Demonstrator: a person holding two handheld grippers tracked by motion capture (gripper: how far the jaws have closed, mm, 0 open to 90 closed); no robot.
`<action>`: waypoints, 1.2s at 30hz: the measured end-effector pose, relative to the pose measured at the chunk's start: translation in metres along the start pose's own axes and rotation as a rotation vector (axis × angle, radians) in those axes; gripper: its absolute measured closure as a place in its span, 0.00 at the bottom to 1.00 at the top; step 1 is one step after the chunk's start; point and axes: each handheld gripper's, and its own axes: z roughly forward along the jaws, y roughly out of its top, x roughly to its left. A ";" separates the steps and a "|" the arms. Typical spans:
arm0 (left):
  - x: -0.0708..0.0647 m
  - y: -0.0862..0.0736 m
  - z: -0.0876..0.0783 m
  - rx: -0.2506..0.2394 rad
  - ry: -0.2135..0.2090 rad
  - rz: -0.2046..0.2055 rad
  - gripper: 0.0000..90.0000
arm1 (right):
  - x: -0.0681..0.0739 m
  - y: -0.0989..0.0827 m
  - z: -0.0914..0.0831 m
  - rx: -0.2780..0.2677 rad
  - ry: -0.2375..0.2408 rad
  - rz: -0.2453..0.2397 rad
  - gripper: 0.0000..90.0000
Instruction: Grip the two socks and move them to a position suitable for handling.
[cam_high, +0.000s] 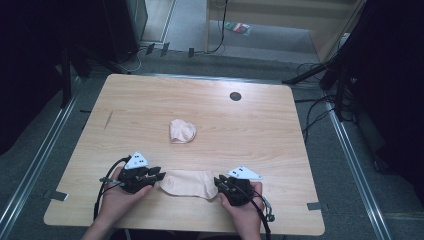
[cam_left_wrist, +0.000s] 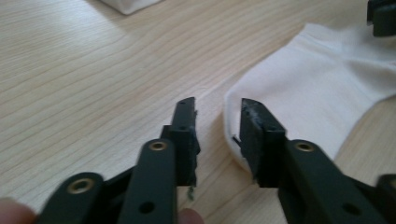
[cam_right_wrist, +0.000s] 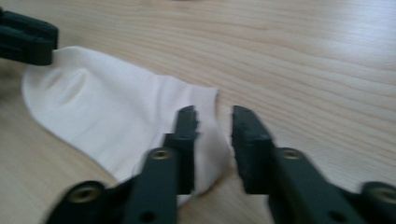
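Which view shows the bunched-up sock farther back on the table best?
The high view: the bunched sock lies whole and in the open mid-table, beyond the flat sock between the grippers. The left gripper view catches just a white corner at its top edge, likely that sock.

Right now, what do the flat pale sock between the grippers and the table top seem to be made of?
The flat pale sock looks like a soft knitted fabric, probably cotton or a blend: matte, with fine ribbing and gentle folds. The light wooden table top shows straight grain lines with a smooth, slightly shiny finish; it could be laminate or veneer rather than solid wood.
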 end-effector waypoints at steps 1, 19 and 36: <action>0.002 0.000 -0.001 -0.009 -0.009 -0.021 0.71 | -0.002 0.000 -0.001 -0.006 -0.005 0.007 0.76; -0.009 -0.007 0.005 0.077 -0.012 -0.082 0.94 | -0.001 -0.006 0.009 0.075 0.023 0.006 0.96; -0.002 -0.008 -0.006 0.097 -0.059 0.010 1.00 | -0.010 0.002 0.004 0.081 -0.013 -0.051 1.00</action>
